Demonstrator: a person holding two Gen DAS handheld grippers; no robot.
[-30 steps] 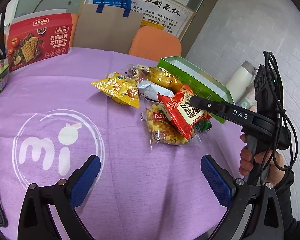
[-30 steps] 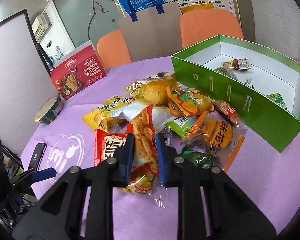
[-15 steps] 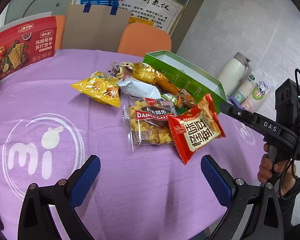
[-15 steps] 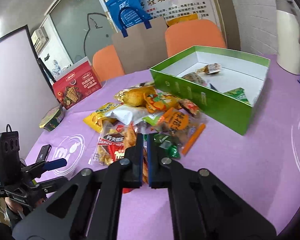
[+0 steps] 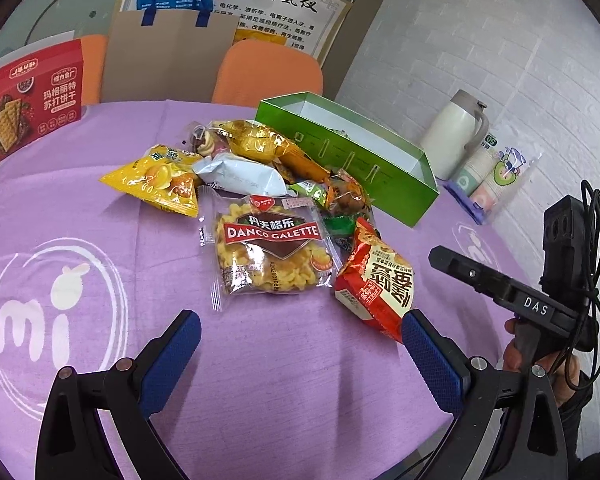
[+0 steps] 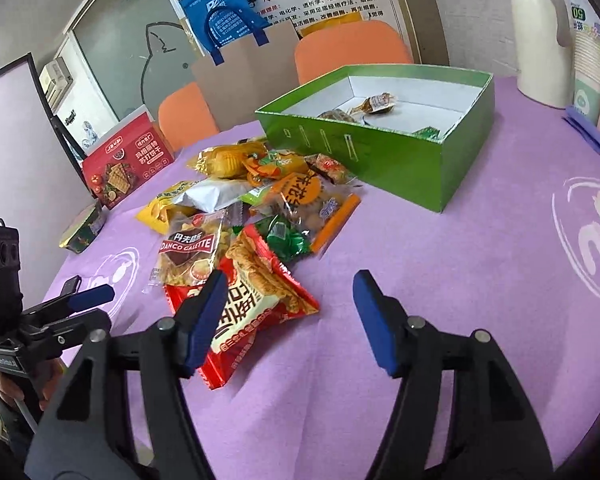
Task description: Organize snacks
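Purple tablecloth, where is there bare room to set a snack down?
Free: the purple tablecloth between the green cardboard box and the open right hand-held gripper, and the stretch toward the white mi logo. Crowded: the snack pile left of the box, including the red snack packet.

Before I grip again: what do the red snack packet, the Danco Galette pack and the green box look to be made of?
Red snack packet: glossy printed film, likely foil-lined; it creases and shines.
Danco Galette pack: thin clear plastic film; the yellow biscuits show through and the seams are crimped.
Green box: seemingly coated cardboard, with flat stiff walls, sharp folded corners and a white inside.
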